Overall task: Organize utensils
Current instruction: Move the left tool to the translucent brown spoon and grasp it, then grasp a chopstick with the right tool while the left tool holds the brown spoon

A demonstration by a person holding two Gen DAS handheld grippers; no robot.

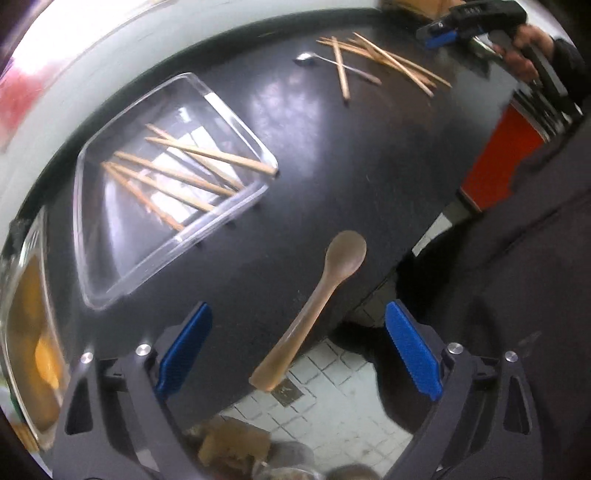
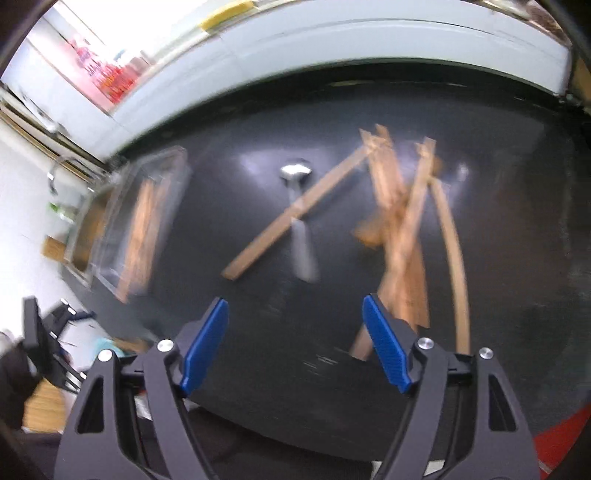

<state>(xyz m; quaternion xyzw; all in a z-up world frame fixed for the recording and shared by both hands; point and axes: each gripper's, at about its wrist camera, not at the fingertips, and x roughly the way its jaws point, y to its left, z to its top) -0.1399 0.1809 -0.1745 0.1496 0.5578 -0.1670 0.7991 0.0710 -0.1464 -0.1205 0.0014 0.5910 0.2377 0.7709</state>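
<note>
A brown spoon (image 1: 325,299) lies at the near edge of the black table (image 1: 332,155), its handle sticking out over the floor. My left gripper (image 1: 299,347) is open above it, with neither blue pad touching the spoon. A clear tray (image 1: 110,258) to the left holds several chopsticks (image 1: 177,173). More loose chopsticks (image 2: 402,229) lie in a blurred pile ahead of my open, empty right gripper (image 2: 295,345). One chopstick (image 2: 295,214) crosses a metal spoon (image 2: 297,173). In the left wrist view the right gripper (image 1: 439,35) sits at the far corner, near the loose chopsticks (image 1: 384,59).
A second clear container (image 1: 26,314) with something orange inside stands left of the tray. A red object (image 1: 498,158) sits beyond the table's right edge. Tiled floor (image 1: 332,398) shows below the table edge. A pale wall (image 2: 332,48) runs behind the table.
</note>
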